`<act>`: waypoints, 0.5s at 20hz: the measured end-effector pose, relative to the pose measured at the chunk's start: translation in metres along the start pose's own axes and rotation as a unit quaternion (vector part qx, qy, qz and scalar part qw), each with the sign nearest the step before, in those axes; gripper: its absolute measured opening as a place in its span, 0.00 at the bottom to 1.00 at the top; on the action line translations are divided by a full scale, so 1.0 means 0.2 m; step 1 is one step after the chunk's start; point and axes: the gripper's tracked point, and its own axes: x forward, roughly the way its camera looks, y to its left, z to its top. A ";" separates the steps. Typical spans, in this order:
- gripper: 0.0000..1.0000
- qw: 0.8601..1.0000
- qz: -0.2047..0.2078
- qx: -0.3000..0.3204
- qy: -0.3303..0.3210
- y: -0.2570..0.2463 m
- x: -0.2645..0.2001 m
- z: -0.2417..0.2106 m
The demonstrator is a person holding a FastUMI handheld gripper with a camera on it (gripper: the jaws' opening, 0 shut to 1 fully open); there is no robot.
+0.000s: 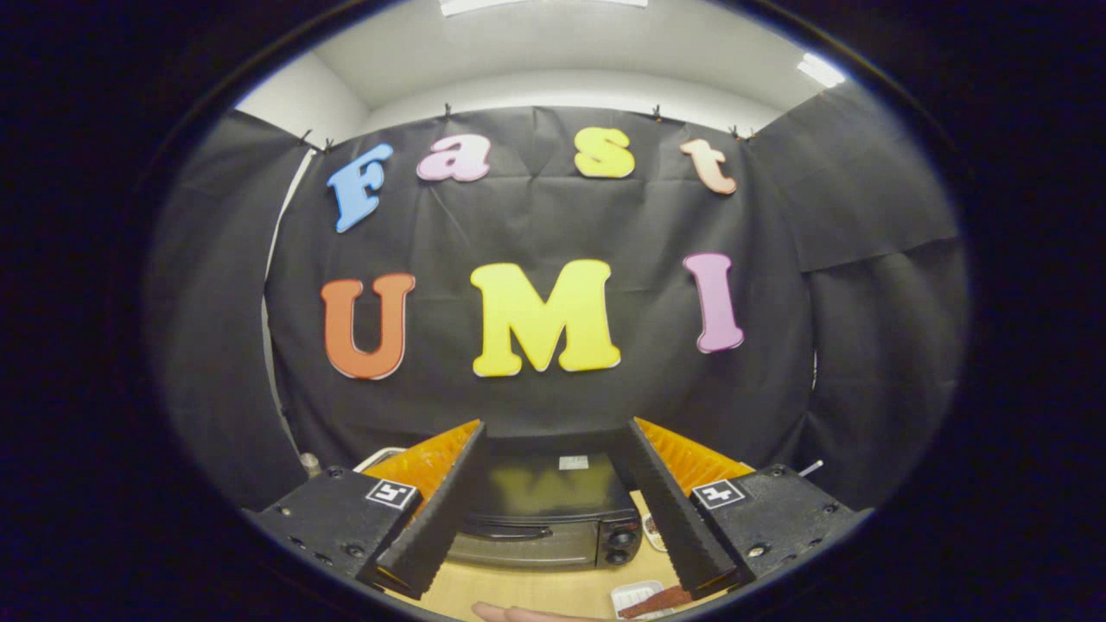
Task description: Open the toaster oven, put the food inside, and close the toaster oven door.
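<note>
The toaster oven [546, 518] sits on a light wooden tabletop [527, 589], seen between the two fingers of the gripper [553, 449] and a little beyond them, its glass door shut with the handle bar across the front and two dark knobs [619, 547] stacked at its right end. A small pale sticker [573, 463] lies on the oven's dark top; its print is too small to read. Behind the oven hangs the black cloth wall [536, 225] of the booth, and above that a white ceiling with light panels [819, 69]. The gripper is held level and raised, looking out over the oven, with its jaws spread wide and nothing between them; each black ribbed finger [441, 510] has an orange backing, and each finger block carries a square black-and-white marker tag [391, 493]. To the right of the oven, just past the right finger, a white tray [635, 594] rests on the table holding a reddish-brown strip of food [657, 602], partly hidden by that finger. Nearer than the oven, at the table's front edge, a fingertip of a person's hand [510, 613] lies on the wood.
</note>
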 end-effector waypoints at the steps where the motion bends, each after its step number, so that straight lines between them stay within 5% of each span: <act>1: 1.00 1.000 -0.003 -0.002 0.024 0.02 0.08 -0.09; 10: 1.00 0.981 0.008 -0.017 0.192 0.20 0.48 -0.72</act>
